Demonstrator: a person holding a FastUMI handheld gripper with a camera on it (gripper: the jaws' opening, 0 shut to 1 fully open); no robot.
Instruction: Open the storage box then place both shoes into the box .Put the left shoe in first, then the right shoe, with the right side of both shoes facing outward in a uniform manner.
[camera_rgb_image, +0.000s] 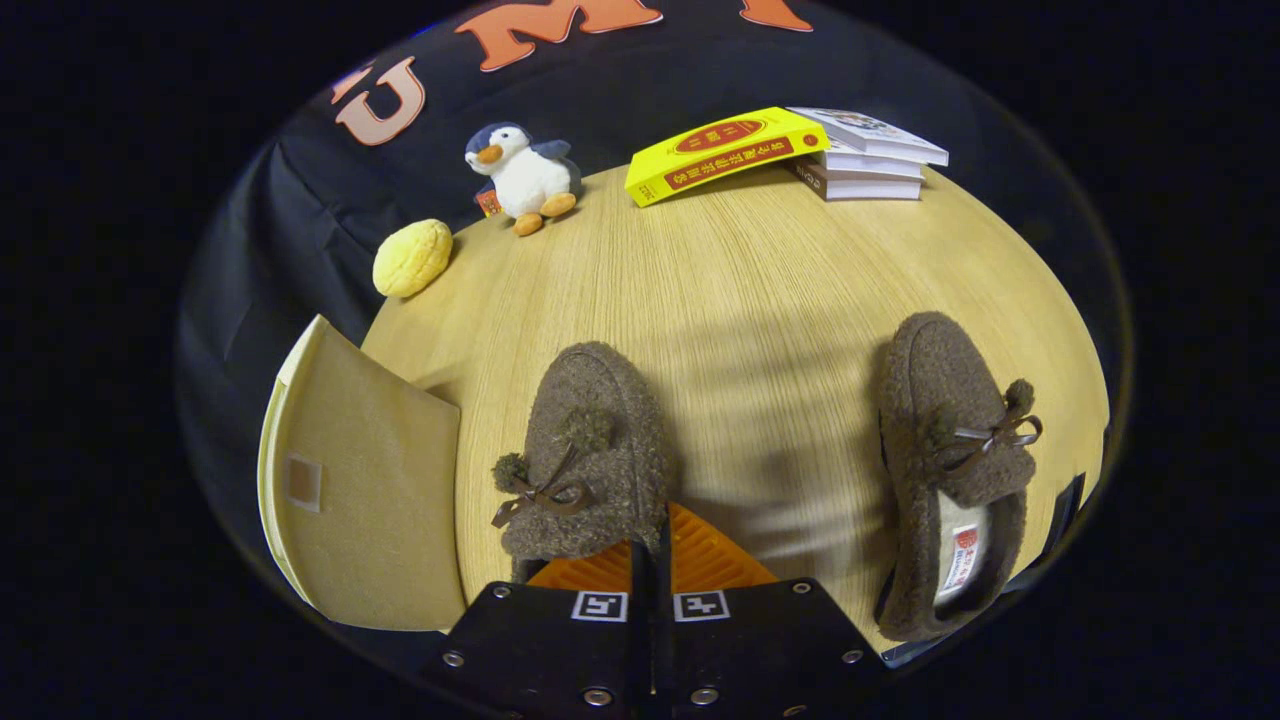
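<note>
Two brown fuzzy shoes with bows lie on the wooden table (760, 270). One shoe (590, 450) is right at my fingers, toe pointing away, and its heel end covers part of one finger. My gripper (660, 535) has its fingers pressed close together, and a thin dark edge of this shoe's collar seems pinched between them. The other shoe (950, 450) lies apart to the right of the fingers, its opening and inner label toward me. The beige fabric storage box (365, 480) stands just left of the fingers, showing a flat panel with a small fastening patch.
Beyond the shoes, at the back of the table, are a yellow bun-shaped toy (412, 257), a plush penguin (522, 177), a yellow book (725, 152) and a stack of books (865, 155). The black cloth wall rises behind them.
</note>
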